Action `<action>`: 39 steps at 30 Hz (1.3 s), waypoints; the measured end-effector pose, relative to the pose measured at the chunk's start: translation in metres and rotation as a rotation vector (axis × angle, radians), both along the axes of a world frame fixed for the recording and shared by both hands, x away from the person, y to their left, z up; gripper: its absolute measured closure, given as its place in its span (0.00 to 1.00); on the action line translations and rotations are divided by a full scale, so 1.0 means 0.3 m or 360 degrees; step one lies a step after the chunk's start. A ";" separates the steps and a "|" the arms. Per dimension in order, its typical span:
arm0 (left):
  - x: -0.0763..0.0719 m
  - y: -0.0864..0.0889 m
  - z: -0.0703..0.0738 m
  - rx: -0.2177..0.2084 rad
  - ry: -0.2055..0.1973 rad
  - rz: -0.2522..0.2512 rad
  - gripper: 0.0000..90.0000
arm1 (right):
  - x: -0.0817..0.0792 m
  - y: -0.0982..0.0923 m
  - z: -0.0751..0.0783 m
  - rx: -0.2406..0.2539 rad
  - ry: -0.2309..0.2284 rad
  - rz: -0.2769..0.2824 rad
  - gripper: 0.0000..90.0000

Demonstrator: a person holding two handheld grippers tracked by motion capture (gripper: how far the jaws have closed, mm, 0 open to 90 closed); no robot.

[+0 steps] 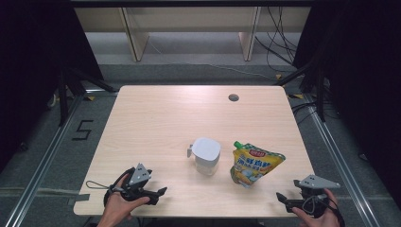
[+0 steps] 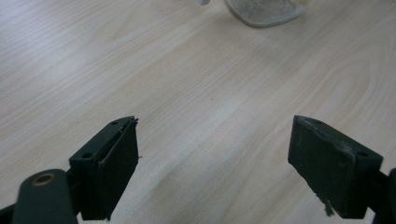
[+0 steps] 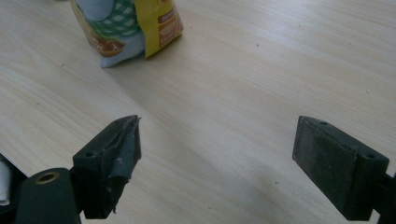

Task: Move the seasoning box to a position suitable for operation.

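A clear jar with a white lid (image 1: 205, 155) stands near the middle of the wooden table (image 1: 156, 118). Just to its right a yellow spouted food pouch (image 1: 254, 163) stands upright. My left gripper (image 1: 160, 193) rests at the table's front left, open, pointing toward the jar, with only bare wood between its jaws (image 2: 212, 163). The jar's base (image 2: 264, 10) sits at the top of the left gripper view. At the front right edge, my right gripper (image 1: 283, 198) is open and holds nothing (image 3: 215, 163). The pouch's bottom (image 3: 126, 28) lies ahead of it to the left.
A small round grommet hole (image 1: 233, 98) sits near the table's far edge. Beyond the table stand wooden furniture legs (image 1: 134, 38) and loose cables (image 1: 279, 42) on the grey floor. Metal rails (image 1: 42, 156) run along both sides.
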State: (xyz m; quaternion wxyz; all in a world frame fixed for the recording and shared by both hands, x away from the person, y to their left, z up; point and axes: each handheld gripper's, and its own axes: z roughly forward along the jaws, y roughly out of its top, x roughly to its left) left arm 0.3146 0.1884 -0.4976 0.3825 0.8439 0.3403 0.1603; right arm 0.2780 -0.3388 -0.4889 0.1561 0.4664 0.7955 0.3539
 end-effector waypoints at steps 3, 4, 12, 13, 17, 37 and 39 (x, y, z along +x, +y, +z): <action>0.000 -0.001 -0.001 -0.0014 -0.0008 0.0025 0.17 | 0.005 -0.008 0.002 -0.0051 -0.0034 0.0034 0.18; 0.000 -0.001 -0.001 -0.0014 -0.0008 0.0025 0.17 | 0.005 -0.008 0.002 -0.0051 -0.0034 0.0034 0.18; 0.002 -0.002 -0.003 0.0006 -0.0008 0.0006 0.18 | -0.001 0.004 0.002 -0.0010 -0.0004 0.0018 0.19; 0.004 0.003 0.000 0.0041 -0.0012 0.0003 0.18 | -0.001 0.005 0.001 -0.0015 -0.0006 0.0020 0.19; 0.003 0.001 0.000 -0.0004 -0.0011 0.0012 0.18 | 0.005 -0.002 0.004 -0.0069 -0.0046 0.0057 0.19; 0.129 -0.097 0.042 -0.0144 -0.0134 -0.0052 0.29 | -0.002 0.014 0.004 0.0008 -0.0015 0.0029 0.21; 0.144 -0.123 0.038 -0.0190 -0.0136 -0.0029 0.32 | 0.007 0.003 0.004 -0.0023 -0.0032 0.0075 0.21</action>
